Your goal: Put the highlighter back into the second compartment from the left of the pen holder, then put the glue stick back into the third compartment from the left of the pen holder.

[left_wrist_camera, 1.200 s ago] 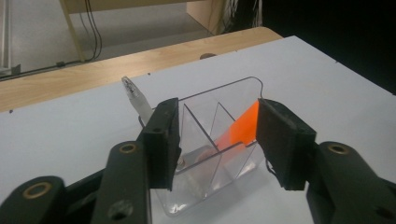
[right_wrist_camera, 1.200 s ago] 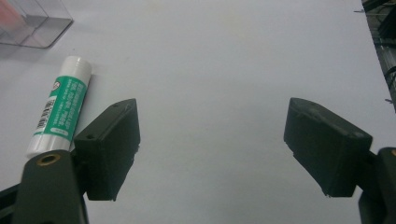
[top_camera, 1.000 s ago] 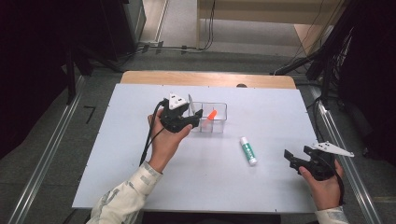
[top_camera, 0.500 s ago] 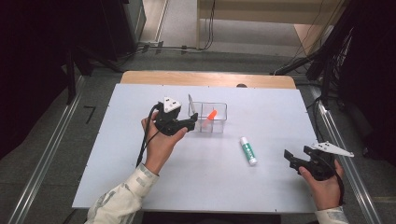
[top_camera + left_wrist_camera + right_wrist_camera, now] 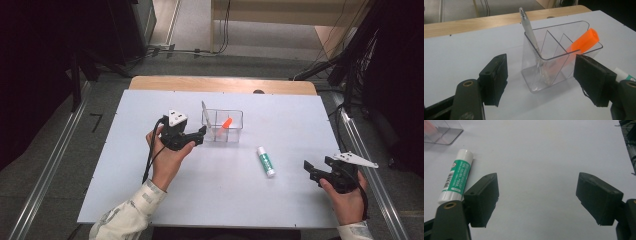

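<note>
A clear plastic holder (image 5: 232,131) with dividers stands at the table's middle. A white pen (image 5: 204,112) leans in its left compartment and an orange marker (image 5: 226,122) in another. My left gripper (image 5: 200,134) sits just left of the holder, low over the table. Its jaws have just been opening and nothing is pressed between them. In the left gripper view the holder (image 5: 549,72), pen (image 5: 529,27) and marker (image 5: 584,41) stand ahead of the open gripper (image 5: 541,82). A green-and-white glue stick (image 5: 266,161) lies right of the middle. My right gripper (image 5: 315,167) rests open near the right edge.
The white table (image 5: 125,165) has a wooden strip (image 5: 220,84) along its far side. Cables and dark stands surround it on the floor. In the right gripper view the glue stick (image 5: 456,176) lies left of the open gripper (image 5: 536,197).
The left gripper has drawn back left and lower from the holder, with its jaws wider apart. The pen stays leaning in the holder. The right hand has kept still.
</note>
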`<state>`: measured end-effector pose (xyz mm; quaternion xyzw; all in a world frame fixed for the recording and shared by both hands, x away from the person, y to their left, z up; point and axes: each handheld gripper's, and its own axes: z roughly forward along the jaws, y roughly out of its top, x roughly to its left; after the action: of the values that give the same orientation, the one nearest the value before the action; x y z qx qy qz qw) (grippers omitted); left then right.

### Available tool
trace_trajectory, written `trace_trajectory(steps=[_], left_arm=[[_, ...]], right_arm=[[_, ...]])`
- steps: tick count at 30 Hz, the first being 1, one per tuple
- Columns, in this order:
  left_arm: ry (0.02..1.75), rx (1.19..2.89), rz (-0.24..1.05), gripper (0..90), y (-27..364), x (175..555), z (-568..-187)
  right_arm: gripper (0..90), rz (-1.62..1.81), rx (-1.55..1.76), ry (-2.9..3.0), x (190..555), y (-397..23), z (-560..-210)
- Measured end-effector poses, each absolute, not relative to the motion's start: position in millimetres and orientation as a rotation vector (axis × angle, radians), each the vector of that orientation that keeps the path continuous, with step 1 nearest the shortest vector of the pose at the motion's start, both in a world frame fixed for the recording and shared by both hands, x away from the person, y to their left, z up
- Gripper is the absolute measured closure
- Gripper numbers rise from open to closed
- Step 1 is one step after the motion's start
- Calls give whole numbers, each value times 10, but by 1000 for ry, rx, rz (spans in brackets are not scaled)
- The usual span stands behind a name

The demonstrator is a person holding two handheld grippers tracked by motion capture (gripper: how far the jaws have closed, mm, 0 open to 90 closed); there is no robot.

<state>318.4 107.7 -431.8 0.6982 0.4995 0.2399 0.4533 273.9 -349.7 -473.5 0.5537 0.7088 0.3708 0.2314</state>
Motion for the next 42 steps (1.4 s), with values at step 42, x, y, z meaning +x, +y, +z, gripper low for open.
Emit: trace_trajectory(steps=[42], left_arm=[[1332, 1698, 608, 143, 1392, 3013, -4595]], right_arm=[[174, 1017, 1506, 1974, 2750, -3445, -4752]])
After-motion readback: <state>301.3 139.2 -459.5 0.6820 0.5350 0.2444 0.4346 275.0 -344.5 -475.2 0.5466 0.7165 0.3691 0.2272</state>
